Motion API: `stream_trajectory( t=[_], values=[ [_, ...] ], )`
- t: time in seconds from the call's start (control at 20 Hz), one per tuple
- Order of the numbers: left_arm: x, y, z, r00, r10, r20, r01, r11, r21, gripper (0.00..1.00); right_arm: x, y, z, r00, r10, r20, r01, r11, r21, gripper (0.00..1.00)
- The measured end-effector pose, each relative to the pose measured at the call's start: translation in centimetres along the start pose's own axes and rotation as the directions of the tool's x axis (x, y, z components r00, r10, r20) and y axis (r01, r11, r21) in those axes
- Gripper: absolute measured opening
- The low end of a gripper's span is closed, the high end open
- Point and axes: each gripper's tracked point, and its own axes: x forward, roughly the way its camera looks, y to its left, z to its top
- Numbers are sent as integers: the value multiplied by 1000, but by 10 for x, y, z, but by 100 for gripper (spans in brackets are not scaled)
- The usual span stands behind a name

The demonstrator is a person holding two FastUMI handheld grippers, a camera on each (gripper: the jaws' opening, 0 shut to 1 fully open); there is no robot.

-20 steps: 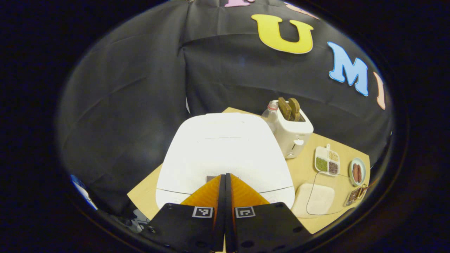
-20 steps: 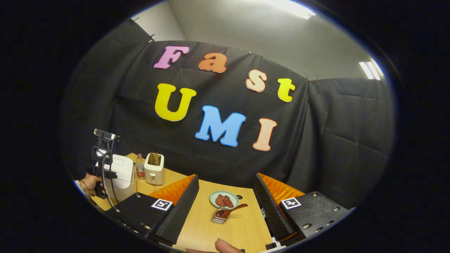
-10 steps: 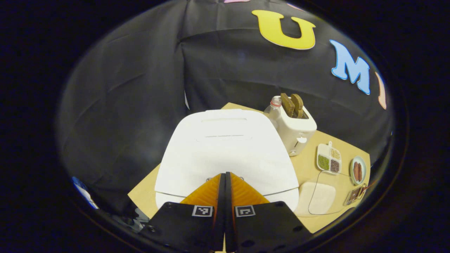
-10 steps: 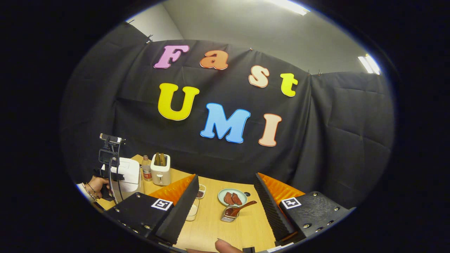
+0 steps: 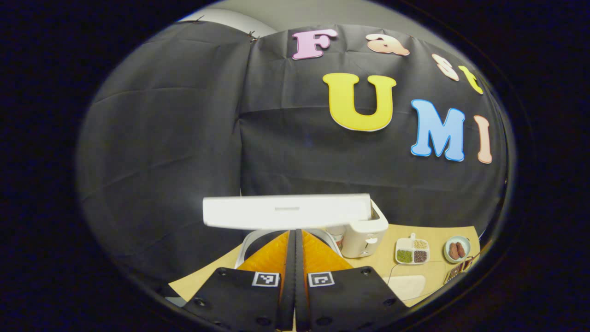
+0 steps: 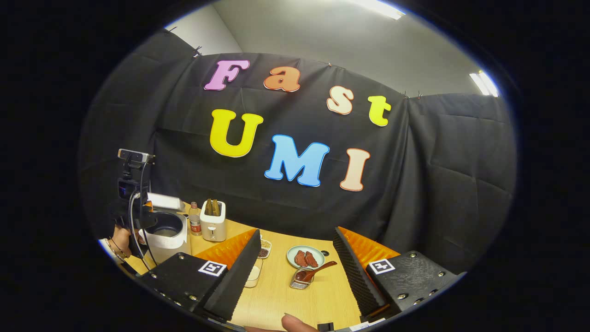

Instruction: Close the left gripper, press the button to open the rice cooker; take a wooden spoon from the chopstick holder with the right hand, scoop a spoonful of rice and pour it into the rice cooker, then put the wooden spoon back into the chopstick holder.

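The rice cooker (image 6: 165, 233) stands open at the far left end of the wooden surface (image 6: 295, 295), its white lid (image 5: 286, 211) raised and seen edge-on in the left gripper view, the dark inner pot visible in the right gripper view. The left claw (image 5: 295, 240) sits with its two fingers pressed together, holding nothing, its tips just in front of the cooker's rim below the lid. In the right gripper view that same tool appears at the left edge, held by a hand (image 6: 120, 240) wearing bracelets at the wrist. The right claw (image 6: 297, 258) hangs spread wide and empty above the near part of the surface. Between its fingers lies the chopstick holder (image 6: 300, 279), a small metal basket, with the wooden spoon (image 6: 315, 272) resting in it, handle slanting up to the right. Just behind it is a plate of sausages (image 6: 304, 258). A white toaster (image 6: 212, 221) with two slices in its slots stands beside the cooker, a bottle (image 6: 195, 219) between them. A divided dish of grains (image 5: 411, 251) and a clear container of rice (image 5: 408, 283) sit to the right of the toaster.
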Motion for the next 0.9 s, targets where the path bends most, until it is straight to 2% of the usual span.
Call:
stream_trajectory(
  t=[0.35,0.55,0.75,0.85,0.9],
  values=[
    [-42,12,-16,1000,-31,0,31,999,-14,7,14,-18,-27,1000,-21,-20,22,999,30,96],
    [-74,21,-18,1000,-24,7,23,1000,8,10,44,-39,-59,997,-35,-62,39,996,80,96],
    [-109,23,-17,999,24,21,-25,999,33,10,91,-57,-97,995,7,-95,6,991,133,96],
    [-127,17,-17,998,53,25,-54,997,50,17,116,-67,-124,989,42,-139,-15,981,196,96],
    [-136,12,-16,998,60,26,-61,997,56,24,128,-71,-134,987,62,-150,-26,972,232,96]
  ],
)
